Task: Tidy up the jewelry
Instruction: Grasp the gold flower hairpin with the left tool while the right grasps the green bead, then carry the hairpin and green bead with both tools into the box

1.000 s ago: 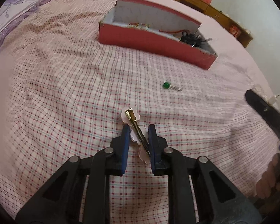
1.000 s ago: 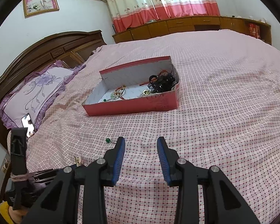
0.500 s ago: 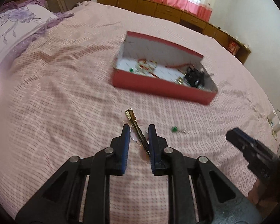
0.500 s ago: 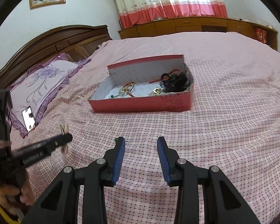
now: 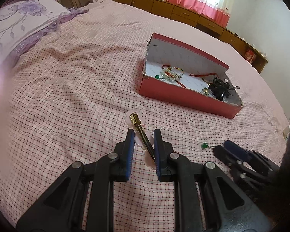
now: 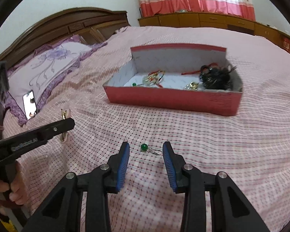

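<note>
While my left gripper (image 5: 144, 142) carries the gold hair clip (image 5: 143, 135) pinched, toward the red box (image 5: 185, 96) at one o'clock, my right gripper (image 6: 146, 152) stands half-wide around the green-bead earring (image 6: 145, 147) on the bed (image 6: 222, 145); next, I judge: close.

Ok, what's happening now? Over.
Left tool shut on flower hair clip. Right tool open around green bead earring on bedspread. Red box path clear.

The red box (image 6: 172, 101) sits on the checked bedspread (image 6: 232, 145), holding tangled jewelry. Nearer than the box, a green bead earring (image 6: 147, 148) lies between the parted jaws of the right gripper (image 6: 146, 150), untouched. Left of the box, the left gripper (image 6: 64, 124) clamps a gold hair clip (image 6: 64, 116).
</note>
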